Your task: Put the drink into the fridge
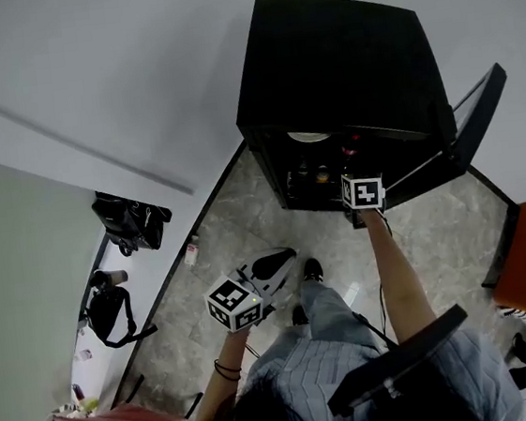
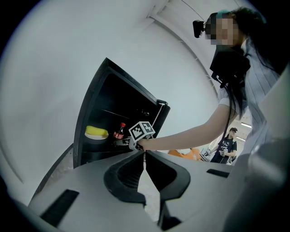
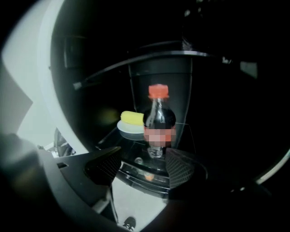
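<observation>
From the head view, we see the black fridge [image 1: 341, 64] with its door [image 1: 479, 119] swung open; our right gripper [image 1: 361, 184] reaches inside, while our left gripper [image 1: 271, 268] hangs back by our knees.

In the left gripper view, its jaws meet at the tips with nothing between them.

In the right gripper view, the jaws stand wide apart, and the drink [image 3: 158, 120] stands upright on the glass shelf [image 3: 186, 131], just beyond them, beside a yellow item [image 3: 131, 118]. We judge the placing done. Next, we should back straight out without touching the bottle, then shut the door.
</observation>
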A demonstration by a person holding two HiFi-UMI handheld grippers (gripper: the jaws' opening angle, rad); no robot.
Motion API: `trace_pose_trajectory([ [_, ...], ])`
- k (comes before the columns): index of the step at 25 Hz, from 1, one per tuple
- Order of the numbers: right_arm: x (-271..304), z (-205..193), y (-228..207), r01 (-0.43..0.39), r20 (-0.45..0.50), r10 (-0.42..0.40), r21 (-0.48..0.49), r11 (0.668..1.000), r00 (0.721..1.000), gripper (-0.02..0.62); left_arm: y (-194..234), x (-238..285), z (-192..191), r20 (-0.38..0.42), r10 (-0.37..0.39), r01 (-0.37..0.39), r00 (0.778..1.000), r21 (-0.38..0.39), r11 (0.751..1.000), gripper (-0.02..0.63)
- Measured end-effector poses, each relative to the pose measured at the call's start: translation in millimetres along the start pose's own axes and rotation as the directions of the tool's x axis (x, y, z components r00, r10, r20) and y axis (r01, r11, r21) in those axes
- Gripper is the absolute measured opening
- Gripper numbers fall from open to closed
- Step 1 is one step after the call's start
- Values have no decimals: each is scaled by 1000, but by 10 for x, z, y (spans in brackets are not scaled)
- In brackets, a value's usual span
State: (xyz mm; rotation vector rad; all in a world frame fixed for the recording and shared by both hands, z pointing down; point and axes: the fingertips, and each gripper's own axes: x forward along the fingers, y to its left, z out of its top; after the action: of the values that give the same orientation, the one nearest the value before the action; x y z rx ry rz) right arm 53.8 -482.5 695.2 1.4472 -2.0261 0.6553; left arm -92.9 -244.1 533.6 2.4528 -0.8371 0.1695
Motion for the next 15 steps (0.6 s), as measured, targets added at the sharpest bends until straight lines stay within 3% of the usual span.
trace_pose_trajectory([
  [8, -605, 112, 438, -147, 100, 149, -23, 989, 984, 310, -210, -191, -28, 26, -15, 15, 1000, 24, 1000, 6],
  [15, -1249, 43, 780, -216, 152, 218, -33, 976, 964, 308, -409, -405, -105, 51, -26, 24, 998, 35, 999, 6],
])
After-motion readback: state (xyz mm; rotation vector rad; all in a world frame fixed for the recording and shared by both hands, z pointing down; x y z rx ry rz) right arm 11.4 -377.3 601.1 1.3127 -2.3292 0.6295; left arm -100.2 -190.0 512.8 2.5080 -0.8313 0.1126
